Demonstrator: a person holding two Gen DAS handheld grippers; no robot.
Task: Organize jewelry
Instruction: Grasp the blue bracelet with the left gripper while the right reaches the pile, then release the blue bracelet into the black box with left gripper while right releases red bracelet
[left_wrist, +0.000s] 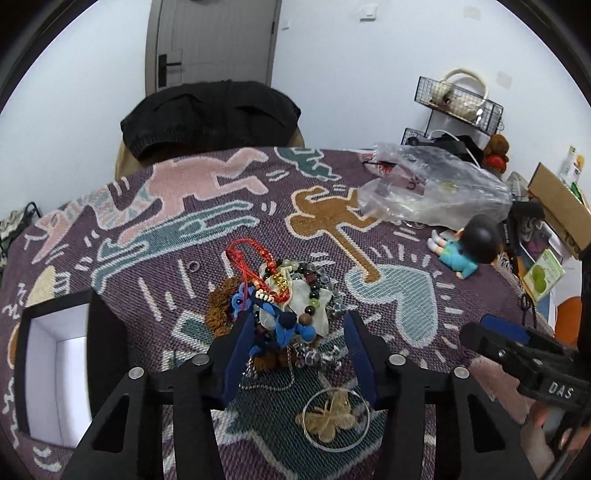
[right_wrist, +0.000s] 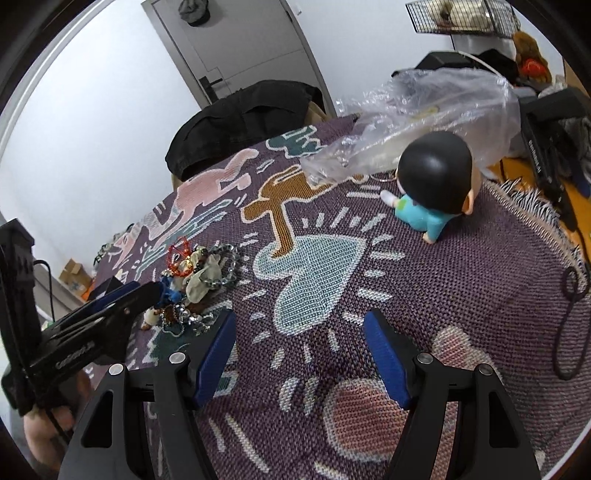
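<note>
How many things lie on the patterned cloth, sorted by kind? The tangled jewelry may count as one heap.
Jewelry heap: 1
Clear disc with butterfly: 1
Doll in teal clothes: 1
Clear plastic bag: 1
Black box with white inside: 1
Total: 5
The single pieces inside the heap are too tangled to count.

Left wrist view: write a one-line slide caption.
Open left gripper poised over a jewelry pile on a patterned blanket.
</note>
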